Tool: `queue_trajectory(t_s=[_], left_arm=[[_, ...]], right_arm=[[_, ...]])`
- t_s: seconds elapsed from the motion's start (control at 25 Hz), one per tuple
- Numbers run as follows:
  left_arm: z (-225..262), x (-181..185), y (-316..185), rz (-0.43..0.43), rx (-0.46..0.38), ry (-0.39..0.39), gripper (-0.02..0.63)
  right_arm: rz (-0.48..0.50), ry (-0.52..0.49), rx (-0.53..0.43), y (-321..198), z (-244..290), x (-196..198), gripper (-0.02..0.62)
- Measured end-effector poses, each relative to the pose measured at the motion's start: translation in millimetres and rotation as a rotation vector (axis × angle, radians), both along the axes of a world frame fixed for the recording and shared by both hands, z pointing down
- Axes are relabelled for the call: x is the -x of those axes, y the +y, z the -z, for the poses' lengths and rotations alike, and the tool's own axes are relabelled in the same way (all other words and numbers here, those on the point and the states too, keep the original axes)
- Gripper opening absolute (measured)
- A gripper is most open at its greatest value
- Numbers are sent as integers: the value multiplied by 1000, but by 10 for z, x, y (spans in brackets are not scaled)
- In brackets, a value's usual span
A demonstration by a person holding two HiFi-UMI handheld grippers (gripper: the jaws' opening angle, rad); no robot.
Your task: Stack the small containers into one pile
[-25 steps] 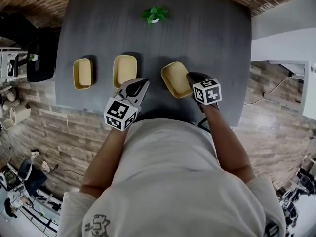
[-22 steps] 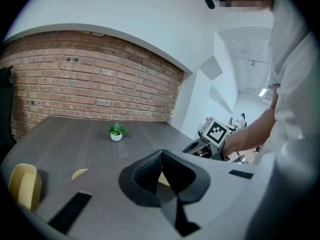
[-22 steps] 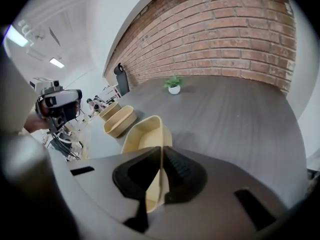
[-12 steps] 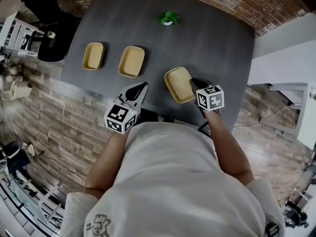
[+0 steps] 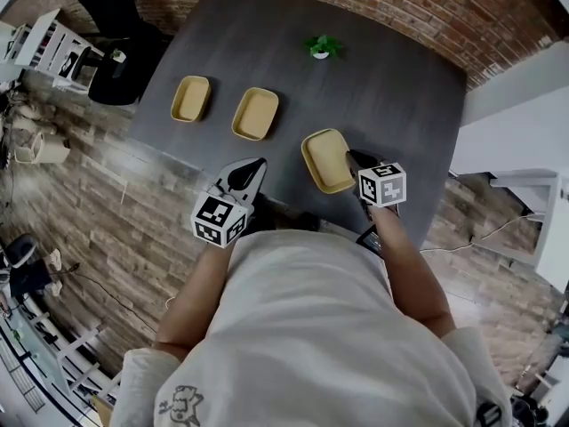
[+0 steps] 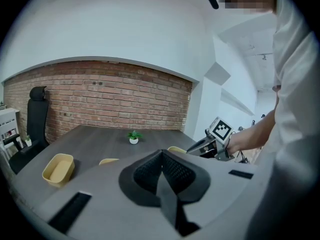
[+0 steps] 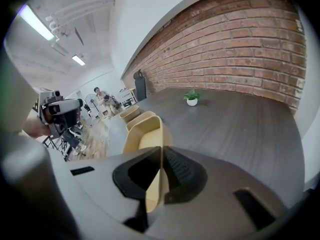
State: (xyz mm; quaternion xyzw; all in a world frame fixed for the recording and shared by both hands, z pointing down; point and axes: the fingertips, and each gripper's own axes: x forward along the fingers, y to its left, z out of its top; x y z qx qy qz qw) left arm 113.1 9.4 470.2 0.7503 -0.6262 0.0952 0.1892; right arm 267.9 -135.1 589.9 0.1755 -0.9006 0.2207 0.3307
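Note:
Three shallow yellow containers are on or over the dark table. The left one and the middle one rest side by side. The third container is a little above the table near its front edge, with my right gripper shut on its right wall. In the right gripper view that wall runs up between the shut jaws of the right gripper. My left gripper hovers at the table's near edge, shut and holding nothing; its jaws meet in the left gripper view.
A small potted plant stands at the far side of the table. A black office chair is beyond the table's left corner. White shelving stands on the wooden floor at far left. A brick wall runs behind the table.
The right gripper has raised the third container slightly off the table. The left gripper has drawn back from the middle container toward the near edge. The head view has swung.

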Motion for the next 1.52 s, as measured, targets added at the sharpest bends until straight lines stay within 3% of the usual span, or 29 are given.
queue_trajectory(t_s=[0.36,0.6,1.24,1.52], left_arm=[[-63,389,-13,-30,-5,26,11],[-89,959,-15,-86,-10,45,11],[-81,2048,-183,-325,-31,66,11],[-82,2298,-221,-412,-36,79,11]], right_arm=[[-38,14,13,52,-15,297,25],[-121,26,30,131,-31,646,25],[-348,43,16,295,102,1497,25],[-422,45,15,404,136,1754,25]])
